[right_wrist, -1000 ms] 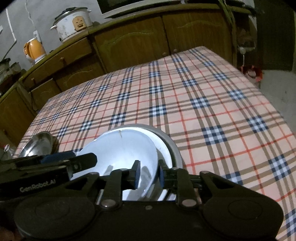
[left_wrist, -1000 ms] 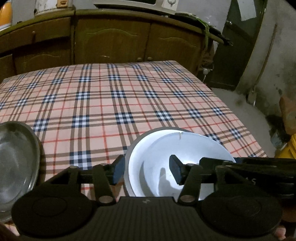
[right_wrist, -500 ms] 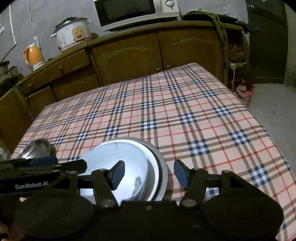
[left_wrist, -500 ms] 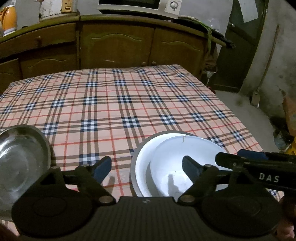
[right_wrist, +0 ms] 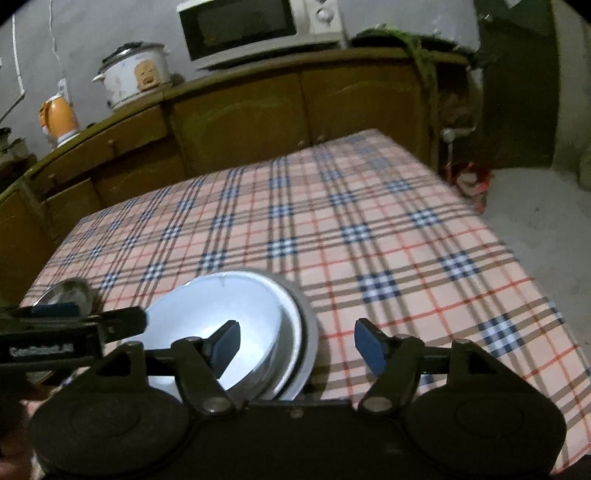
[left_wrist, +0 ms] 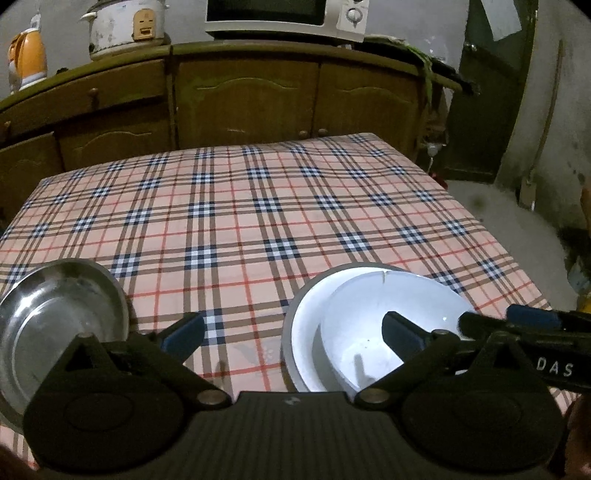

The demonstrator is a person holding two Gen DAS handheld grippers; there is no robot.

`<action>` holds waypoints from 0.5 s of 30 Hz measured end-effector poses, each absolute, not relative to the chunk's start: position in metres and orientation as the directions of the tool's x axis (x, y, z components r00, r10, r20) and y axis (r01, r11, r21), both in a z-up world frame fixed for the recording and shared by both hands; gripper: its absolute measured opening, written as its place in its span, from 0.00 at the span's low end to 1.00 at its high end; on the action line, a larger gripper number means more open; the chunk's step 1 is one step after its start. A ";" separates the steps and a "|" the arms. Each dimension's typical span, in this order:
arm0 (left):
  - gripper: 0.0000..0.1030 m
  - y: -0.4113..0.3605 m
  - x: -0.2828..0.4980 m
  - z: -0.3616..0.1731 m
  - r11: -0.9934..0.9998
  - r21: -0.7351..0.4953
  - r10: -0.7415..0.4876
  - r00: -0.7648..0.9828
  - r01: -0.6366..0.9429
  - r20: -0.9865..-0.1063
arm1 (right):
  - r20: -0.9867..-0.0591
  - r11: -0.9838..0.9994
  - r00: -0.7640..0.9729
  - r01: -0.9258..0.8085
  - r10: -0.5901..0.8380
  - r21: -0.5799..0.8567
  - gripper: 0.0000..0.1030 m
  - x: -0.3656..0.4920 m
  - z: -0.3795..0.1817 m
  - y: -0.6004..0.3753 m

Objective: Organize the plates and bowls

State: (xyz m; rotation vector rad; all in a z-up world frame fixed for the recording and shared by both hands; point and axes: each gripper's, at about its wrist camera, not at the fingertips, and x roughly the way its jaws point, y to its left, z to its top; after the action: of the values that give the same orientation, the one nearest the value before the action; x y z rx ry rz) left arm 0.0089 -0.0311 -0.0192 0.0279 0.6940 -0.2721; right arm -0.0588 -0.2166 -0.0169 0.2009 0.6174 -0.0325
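Your grippers have just been opening, nothing between them.
Left gripper (left_wrist: 291,332) and right gripper (right_wrist: 297,341) gape wide over the glossy white round bowl (left_wrist: 373,314) nested in a grey-rimmed plate (right_wrist: 308,325); plaid-clothed surface (left_wrist: 258,206) beyond.

On the bench (left_wrist: 258,206), near its front edge, a bowl (left_wrist: 373,325) sits nested inside a larger bowl (left_wrist: 301,332). Well to the left of that pair, also near the front edge, lies a steel plate (left_wrist: 55,325). Behind the bench runs a row of cabinets (left_wrist: 243,99). On top of them stand a kettle (left_wrist: 27,61) at the far left, a rice cooker (left_wrist: 127,27) beside it, and a microwave (left_wrist: 284,16) further right. A door (left_wrist: 491,92) stands right of the cabinets.
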 end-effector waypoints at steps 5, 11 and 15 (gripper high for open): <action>1.00 -0.028 0.005 -0.021 0.973 -0.059 -0.211 0.765 0.221 -0.609 | -0.486 0.978 0.874 0.090 0.012 0.186 0.79 -0.069 -0.017 -0.220; 1.00 -0.020 0.002 -0.021 0.963 -0.132 -0.267 0.774 0.234 -0.574 | -0.496 0.988 0.868 0.071 0.006 0.135 0.79 -0.069 -0.016 -0.215; 1.00 -0.022 0.003 -0.023 0.966 -0.117 -0.256 0.774 0.232 -0.579 | -0.572 0.981 0.820 0.111 -0.001 0.158 0.79 -0.062 -0.020 -0.216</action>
State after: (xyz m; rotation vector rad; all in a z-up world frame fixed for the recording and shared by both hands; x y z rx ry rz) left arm 0.0028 -0.0225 -0.0233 -0.0397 0.6329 -0.2640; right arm -0.0622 -0.2157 -0.0201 0.1885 0.6066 -0.0598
